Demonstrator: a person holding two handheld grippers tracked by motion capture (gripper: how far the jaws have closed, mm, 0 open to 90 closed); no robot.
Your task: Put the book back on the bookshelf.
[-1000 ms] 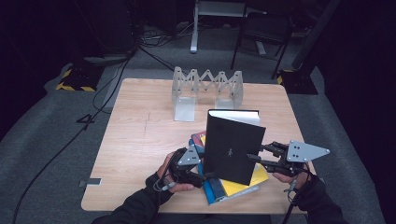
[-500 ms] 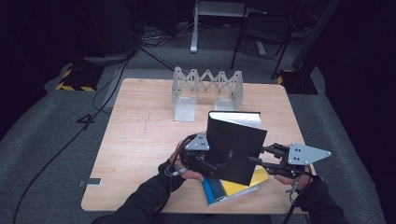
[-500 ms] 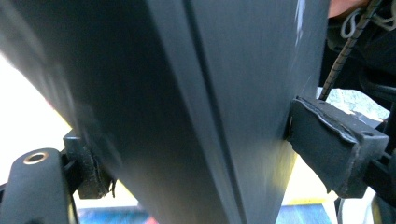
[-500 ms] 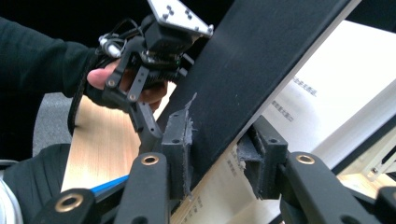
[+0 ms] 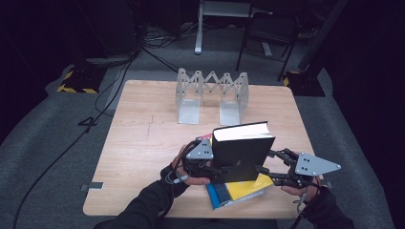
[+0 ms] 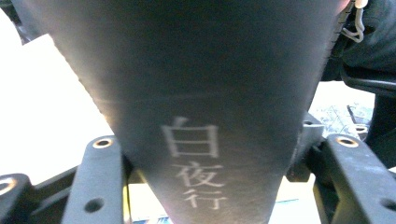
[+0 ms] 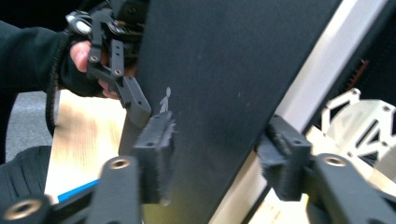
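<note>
Pale wood table fills the middle of a dark room, with grey carpet and cables around it. At its near edge a small stack of books lies flat, a yellow cover on top and a blue one below it. Just above the stack, the black book stands upright on its lower edge, its long axis vertical, white page edges facing up and its spine turned toward the left gripper (white characters run down that spine in the left gripper view).

At the book's left edge, the left gripper has its jaws half open around the spine; they have just been closing, and I cannot tell whether the pads press on the covers yet. At the book's right edge, the right gripper straddles the fore-edge, its jaws at medium width and just opened further; in the right gripper view the pads sit close against both covers, contact unclear.

Farther back stands a metal accordion book rack, its slots empty, well apart from the book.
</note>
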